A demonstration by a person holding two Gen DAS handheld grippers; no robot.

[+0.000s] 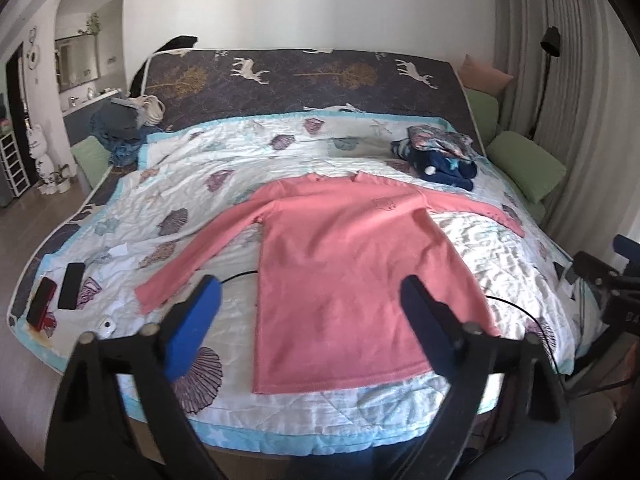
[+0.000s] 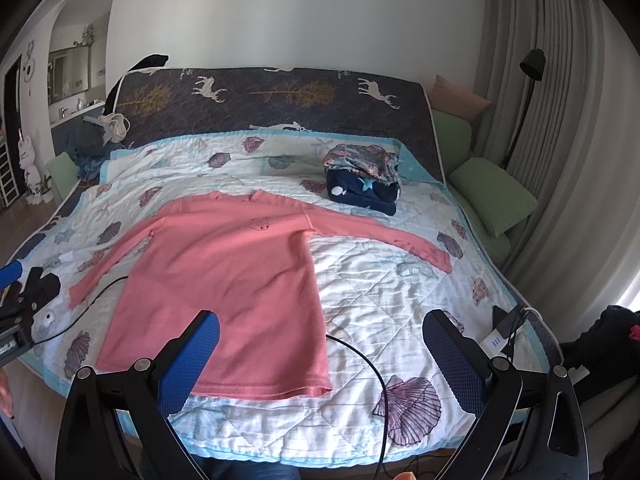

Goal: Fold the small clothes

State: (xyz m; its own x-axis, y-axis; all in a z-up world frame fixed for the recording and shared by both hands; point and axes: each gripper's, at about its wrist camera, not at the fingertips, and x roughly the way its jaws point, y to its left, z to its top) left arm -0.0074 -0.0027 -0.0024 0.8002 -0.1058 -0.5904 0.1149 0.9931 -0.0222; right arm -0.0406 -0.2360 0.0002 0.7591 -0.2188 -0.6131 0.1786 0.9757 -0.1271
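Two grippers hover at the near edge of the bed, both empty with jaws spread wide. In the left wrist view the left gripper (image 1: 310,320) straddles the lower body of the pink long-sleeved shirt (image 1: 340,248), its hem at about 6 o'clock from the garment's centre and directly between the fingertips. In the right wrist view the right gripper (image 2: 320,348) sits further right, so that the shirt's bottom right corner lies just ahead of the left finger (image 2: 192,356), at roughly 11 o'clock from the gripper's midpoint, while the right finger hangs over bare quilt (image 2: 400,280).

The shirt lies flat, face up, collar away at 12 o'clock, both sleeves spread out to 9 and 3 o'clock. It looks a light, soft knit that will drape and sag when lifted, and it may drag on the quilted cover, so pinching a double layer at the hem corners or at a sleeve cuff (image 2: 440,258) seems the surest hold. A black cable (image 2: 360,356) runs on the quilt under or beside the hem and could snag.

Further off, at about 1 o'clock, a stack of folded clothes (image 2: 364,178) rests near the headboard (image 2: 280,96).
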